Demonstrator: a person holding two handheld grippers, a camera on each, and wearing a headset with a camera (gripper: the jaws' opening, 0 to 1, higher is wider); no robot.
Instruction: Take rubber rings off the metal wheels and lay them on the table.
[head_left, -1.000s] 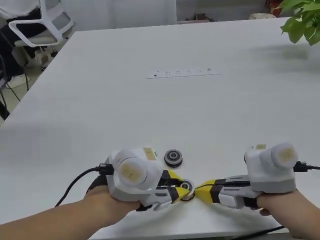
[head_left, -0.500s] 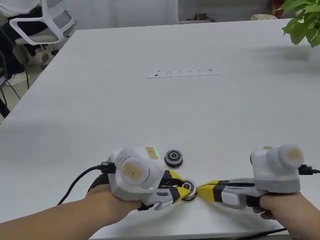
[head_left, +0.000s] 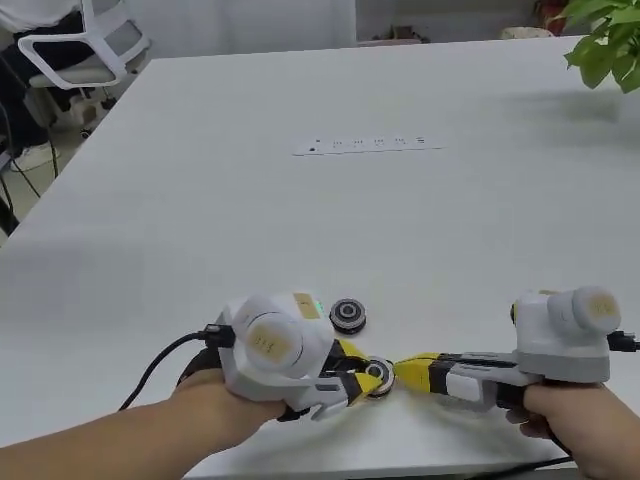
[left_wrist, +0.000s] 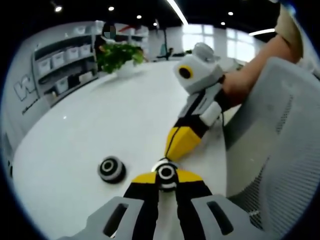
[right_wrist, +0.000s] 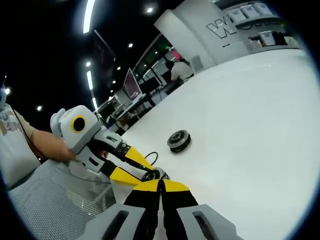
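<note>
While gripping a metal wheel (head_left: 378, 375) in the left claw (head_left: 366, 378) near the tabletop's (head_left: 300, 230) near edge, holds the right claw (head_left: 402, 372) pressed shut just beside it.

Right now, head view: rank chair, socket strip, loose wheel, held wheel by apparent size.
1. Chair, cropped at the edge.
2. Socket strip, long but thin.
3. Unranked: loose wheel and held wheel look alike; the held one is partly hidden.

Head view downward, gripper views opposed, sharing wheel (left_wrist: 166, 173)
</note>
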